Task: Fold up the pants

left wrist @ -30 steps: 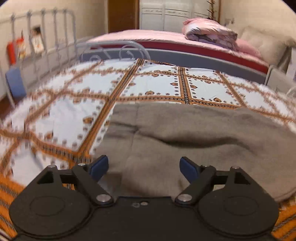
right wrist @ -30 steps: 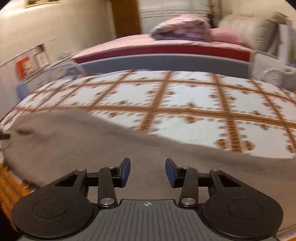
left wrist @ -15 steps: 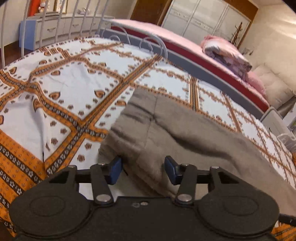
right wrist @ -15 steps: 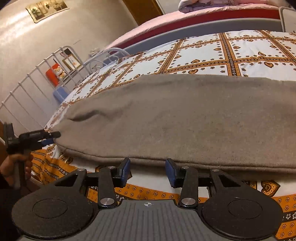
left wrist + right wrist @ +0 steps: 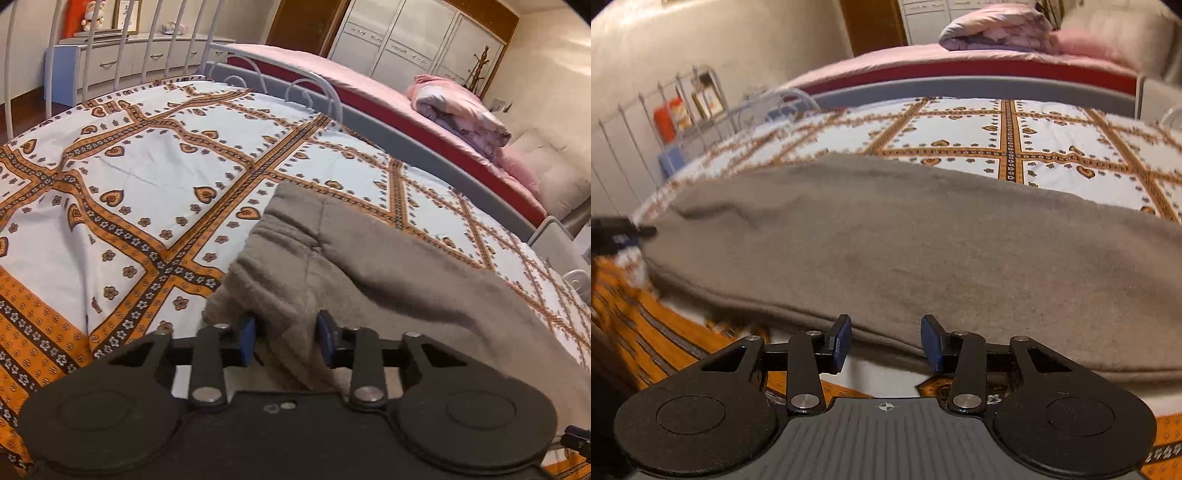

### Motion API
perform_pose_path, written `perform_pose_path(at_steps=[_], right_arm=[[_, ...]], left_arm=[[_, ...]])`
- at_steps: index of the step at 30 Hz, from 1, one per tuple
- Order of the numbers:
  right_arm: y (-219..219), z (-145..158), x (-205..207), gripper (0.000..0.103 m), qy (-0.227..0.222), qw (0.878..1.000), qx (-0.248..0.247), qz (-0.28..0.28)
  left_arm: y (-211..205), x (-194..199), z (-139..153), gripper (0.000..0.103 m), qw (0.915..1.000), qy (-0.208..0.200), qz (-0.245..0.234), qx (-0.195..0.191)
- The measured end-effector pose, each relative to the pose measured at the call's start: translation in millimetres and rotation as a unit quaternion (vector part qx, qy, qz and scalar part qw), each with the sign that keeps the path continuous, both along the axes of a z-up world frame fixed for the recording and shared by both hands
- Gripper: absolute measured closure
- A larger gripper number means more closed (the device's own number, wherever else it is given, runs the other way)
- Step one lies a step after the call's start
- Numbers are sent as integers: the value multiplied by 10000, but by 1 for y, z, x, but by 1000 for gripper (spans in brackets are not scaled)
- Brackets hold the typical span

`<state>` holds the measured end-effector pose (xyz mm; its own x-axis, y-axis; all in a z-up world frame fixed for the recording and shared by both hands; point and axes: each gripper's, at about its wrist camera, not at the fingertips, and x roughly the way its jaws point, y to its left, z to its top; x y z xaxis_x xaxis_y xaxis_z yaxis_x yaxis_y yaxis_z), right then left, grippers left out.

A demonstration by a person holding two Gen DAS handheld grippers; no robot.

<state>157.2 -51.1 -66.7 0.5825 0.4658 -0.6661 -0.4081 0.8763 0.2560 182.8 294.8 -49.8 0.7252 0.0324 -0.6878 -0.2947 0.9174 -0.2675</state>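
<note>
Grey-brown fleece pants (image 5: 369, 266) lie spread across a bed under a white and orange patterned bedspread (image 5: 147, 184). My left gripper (image 5: 286, 338) is shut on a bunched fold at the pants' near left end, with cloth pinched between its blue pads. In the right wrist view the pants (image 5: 905, 240) stretch from left to right, folded lengthwise into a long band. My right gripper (image 5: 886, 339) stands open at their near long edge, the hem lying just between and beyond its tips, pads not pressing. The left gripper's tip (image 5: 624, 229) shows at the pants' far left end.
A second bed (image 5: 369, 92) with a pink sheet and a folded quilt (image 5: 458, 107) stands behind, past a grey footboard. A white metal bed rail (image 5: 177, 40) runs along the left side. A wardrobe (image 5: 417, 40) and a drawer unit (image 5: 129, 59) line the walls.
My left gripper's jaws have come together on the pants' end after standing wide, and its view has rolled. My right gripper pulled back from over the pants to their near edge.
</note>
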Motion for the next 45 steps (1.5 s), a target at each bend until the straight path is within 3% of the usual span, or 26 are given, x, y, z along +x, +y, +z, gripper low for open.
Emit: perform_pose_path(at_steps=[4,7,8,9,10,11,16,18,19,21,22,23,25,26,27,29,31,32,35,37,41,45], right_arm=[[3,3,-4,60,-140,9999,-33,71],[2,5,-2,60,-106,9997,222,88],[7,-1,0,60,-10,9999,53,133],[10,-5,1,59,-18,9998,-79,193],[14,-5,-3,58,-175,9993,-207,263],[16,-4,-4,53,-221,9989,-269,326],[10,-4,-7,50,-201,9991,-128,354],[4,-2,-8,50,-198,9994,-17,275],[0,1,-7,50,-199,9995,53,221],[-5,3,-6,50,-194,9996,166,147],[-6,2,-3,50,-108,9997,126,153],[-6,0,-1,50,-60,9999,78,137],[-12,5,1,49,-84,9998,136,85],[-16,9,2,49,-124,9998,172,55],[-21,14,3,49,-193,9996,195,18],[-34,26,9,49,-371,9992,115,-31],[-51,36,17,49,-558,9983,-27,-136],[-63,41,23,49,-620,9978,-133,-199],[-101,49,41,49,-718,9952,-515,-424],[-125,50,53,49,-662,9934,-651,-672],[-165,45,64,49,-531,9902,-628,-1131],[-184,38,67,49,-340,9880,-544,-1408]], left_arm=[[-2,-9,19,84,9963,-856,-118,43],[-13,-2,26,84,9936,-1028,-258,400],[-15,2,23,84,9931,-967,-299,591],[-16,10,15,84,9951,-604,-269,739],[-12,17,1,84,9979,-121,-226,587],[-9,16,-10,84,9985,115,-207,493],[-12,8,-6,84,9973,-131,-291,667],[-15,2,3,84,9960,-468,-317,697],[-16,3,2,84,9953,-390,-319,822],[-16,14,-11,80,9956,146,-348,857],[-15,14,-11,80,9956,106,-350,863],[-13,12,-6,77,9964,18,-284,804],[-8,6,0,60,9973,-105,-17,724],[-6,2,3,37,9963,-123,196,831],[-5,-3,8,30,9942,-201,430,961],[0,-11,22,33,9892,-560,802,1096],[2,-9,33,41,9876,-924,765,1012],[1,-4,36,43,9892,-1048,628,814],[-13,25,31,56,9962,-836,-123,203],[-29,41,23,59,9962,-523,-477,515],[-33,75,-6,64,9941,72,-554,929],[-28,101,-17,63,9895,113,-364,1395]])
